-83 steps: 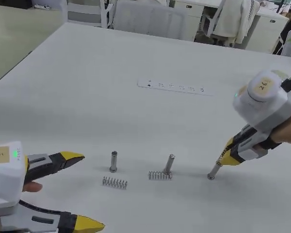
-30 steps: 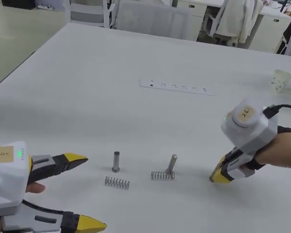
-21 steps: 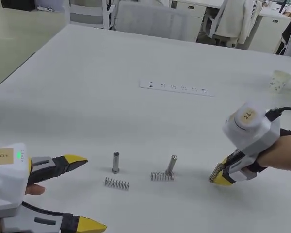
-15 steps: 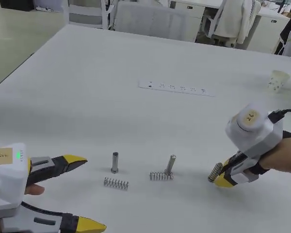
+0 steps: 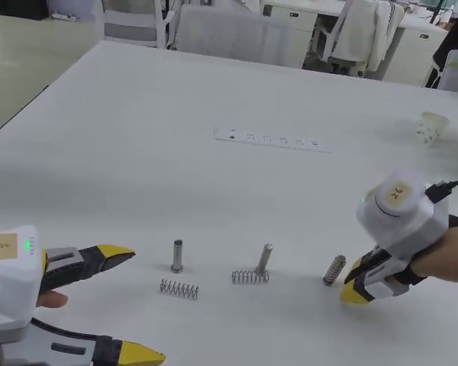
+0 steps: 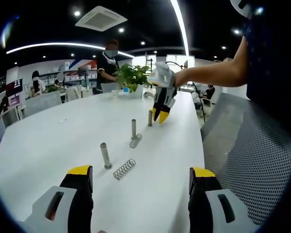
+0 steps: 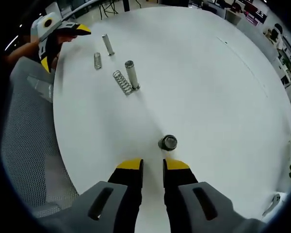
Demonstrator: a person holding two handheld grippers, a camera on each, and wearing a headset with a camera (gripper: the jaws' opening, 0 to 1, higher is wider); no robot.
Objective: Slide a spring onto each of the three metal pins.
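White table (image 5: 214,91), head view: sprung pin (image 5: 334,270) rightmost near front edge; mid pin (image 5: 265,258) & left pin (image 5: 176,255) bare, loose spring (image 5: 249,276) by mid pin. Left gripper view: left gripper (image 6: 140,171) jaws wide, empty. Right gripper view: right gripper (image 7: 153,165) jaws slightly apart, empty, just behind sprung pin.

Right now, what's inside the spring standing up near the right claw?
A metal pin: its round top shows in the middle of the spring in the right gripper view. The coils cover the pin's shaft.
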